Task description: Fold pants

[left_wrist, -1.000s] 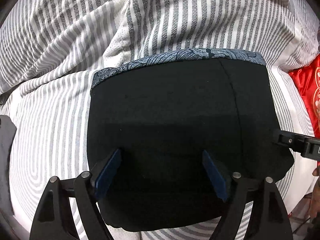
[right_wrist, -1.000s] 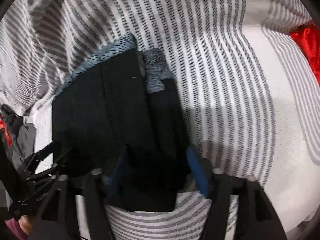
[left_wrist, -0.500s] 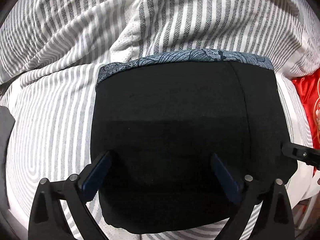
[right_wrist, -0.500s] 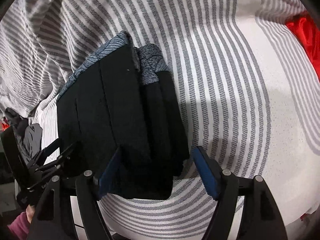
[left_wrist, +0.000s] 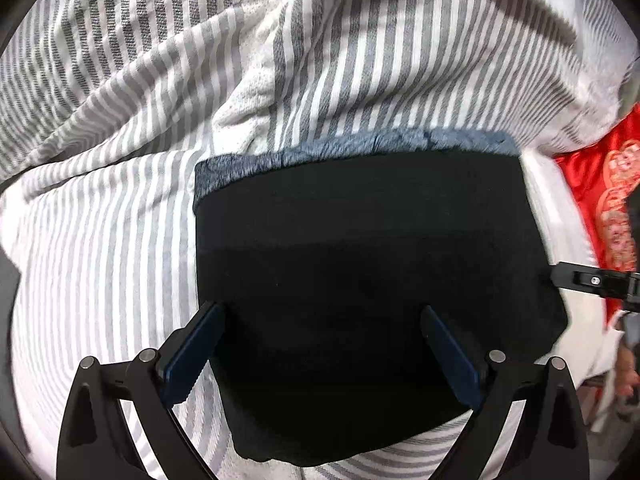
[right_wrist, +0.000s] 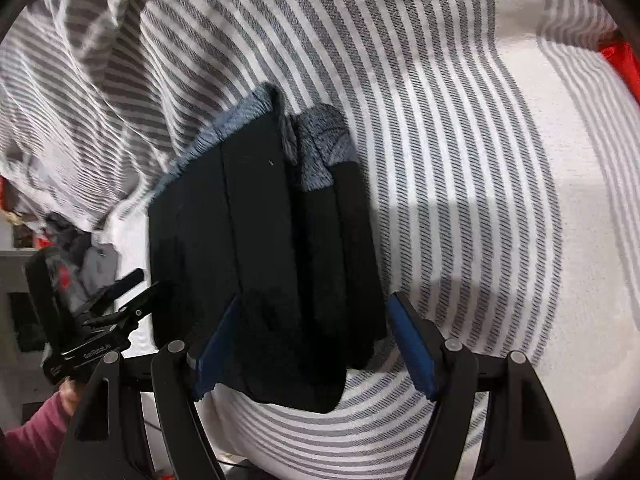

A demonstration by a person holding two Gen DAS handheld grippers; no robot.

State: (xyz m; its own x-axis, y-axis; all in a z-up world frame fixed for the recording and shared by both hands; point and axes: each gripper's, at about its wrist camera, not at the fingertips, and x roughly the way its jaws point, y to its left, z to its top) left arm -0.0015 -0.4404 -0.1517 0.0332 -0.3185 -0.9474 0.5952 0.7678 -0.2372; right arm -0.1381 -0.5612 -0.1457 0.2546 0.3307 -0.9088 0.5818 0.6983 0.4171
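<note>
Both views are motion-blurred and the black cloth hides its own creases — you can't read layers in the left wrist view. The pants [left_wrist: 360, 264] lie folded into a compact black block on the grey-striped bedding [left_wrist: 120, 240], blue-grey patterned waistband [left_wrist: 352, 144] along the far edge. From the right side you see stacked folds. Your left gripper [left_wrist: 320, 344] is spread wide above the block, pinching nothing. Your right gripper [right_wrist: 312, 344] is also spread — pads straddle the near corner, not pressing it. Red fabric [left_wrist: 612, 200] is cut off at the frame edge.
</note>
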